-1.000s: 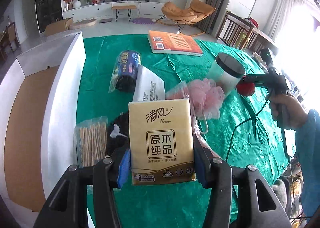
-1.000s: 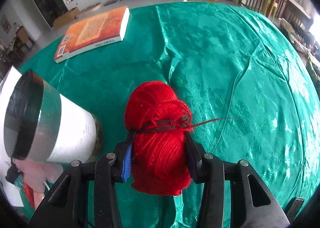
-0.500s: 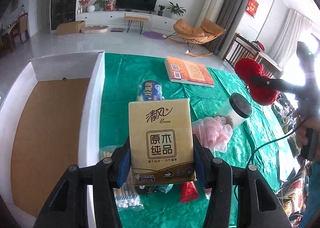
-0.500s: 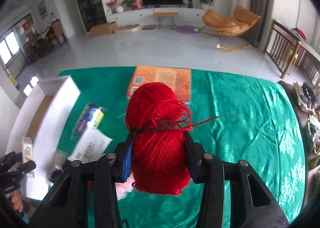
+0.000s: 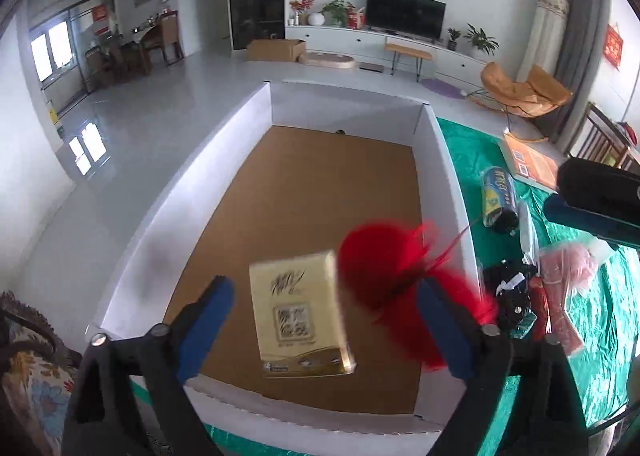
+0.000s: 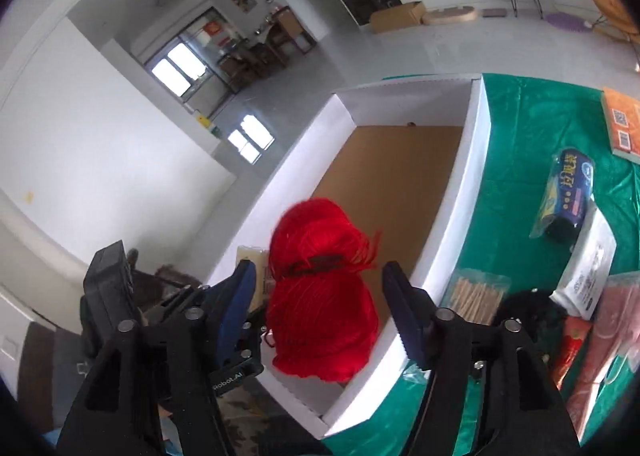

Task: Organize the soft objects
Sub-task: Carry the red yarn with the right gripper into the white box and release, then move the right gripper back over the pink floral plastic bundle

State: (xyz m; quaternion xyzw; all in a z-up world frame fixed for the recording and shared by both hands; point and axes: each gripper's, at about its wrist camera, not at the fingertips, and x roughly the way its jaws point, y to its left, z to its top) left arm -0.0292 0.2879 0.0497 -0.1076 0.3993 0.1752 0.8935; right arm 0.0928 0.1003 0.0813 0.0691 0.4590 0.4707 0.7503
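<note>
Bright daylight, fisheye edge warp; red yarn point(image 5: 384, 256) motion-blurred.

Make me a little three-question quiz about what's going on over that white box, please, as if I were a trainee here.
1. True or false: the tissue pack is pressed between the left gripper's fingers.
2. What sits between the right gripper's fingers? A) a book B) red yarn C) a cup
3. What colour is the floor inside the white box?

Key
1. False. The blue fingers stand apart from the pack on both sides; the jaws have just been opening, and the pack is loose over the box.
2. B. The jaws have just been opening here too, and the pads no longer press the yarn.
3. Brown, like cardboard.
</note>
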